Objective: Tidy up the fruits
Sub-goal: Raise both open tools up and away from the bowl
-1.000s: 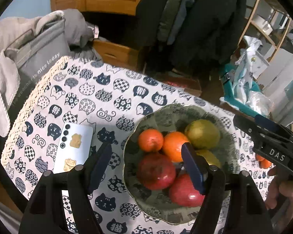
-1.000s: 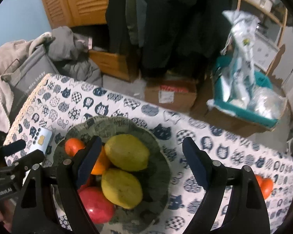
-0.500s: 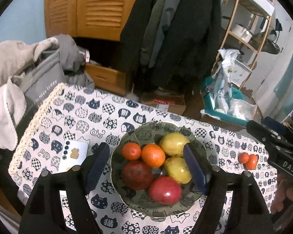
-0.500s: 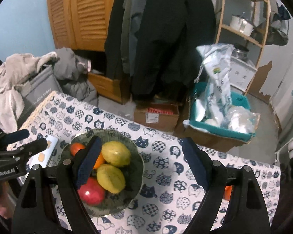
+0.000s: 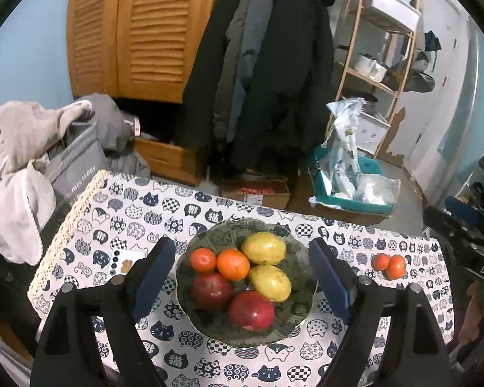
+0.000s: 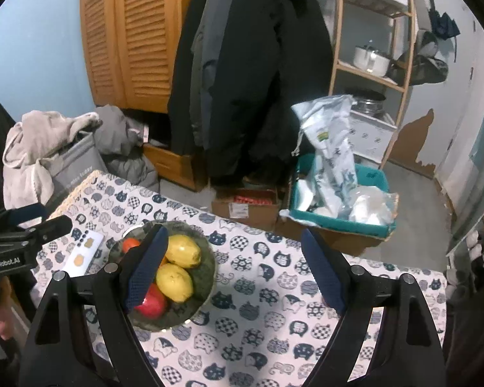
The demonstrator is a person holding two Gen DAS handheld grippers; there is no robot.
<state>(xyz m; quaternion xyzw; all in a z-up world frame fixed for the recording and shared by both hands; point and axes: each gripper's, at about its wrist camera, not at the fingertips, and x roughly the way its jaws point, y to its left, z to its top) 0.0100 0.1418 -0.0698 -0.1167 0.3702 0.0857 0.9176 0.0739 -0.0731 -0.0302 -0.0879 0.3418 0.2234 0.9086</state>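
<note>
A dark green bowl point(image 5: 209, 233) on the cat-print tablecloth holds two oranges point(image 5: 233, 264), two yellow fruits point(image 5: 264, 247) and two red fruits point(image 5: 251, 310). Two small oranges point(image 5: 388, 265) lie apart on the cloth to the bowl's right. My left gripper point(image 5: 242, 242) hovers well above the bowl. Its jaws are opening and nothing is between them. My right gripper point(image 6: 234, 232) hangs open and empty above the cloth, with the bowl point(image 6: 205, 274) below its left finger. Each gripper also shows at the edge of the other's view.
A white phone point(image 5: 126, 262) lies left of the bowl, near the table's lace-trimmed left edge point(image 5: 64, 225). A grey bag with clothes point(image 5: 71, 161) stands beside that edge. Cardboard boxes point(image 5: 258, 193) and a teal crate point(image 5: 348, 193) sit on the floor beyond the far edge.
Both grippers have risen and drawn back from the bowl, which looks smaller now. The left jaws have spread wider. The two small oranges have come into the left wrist view.
</note>
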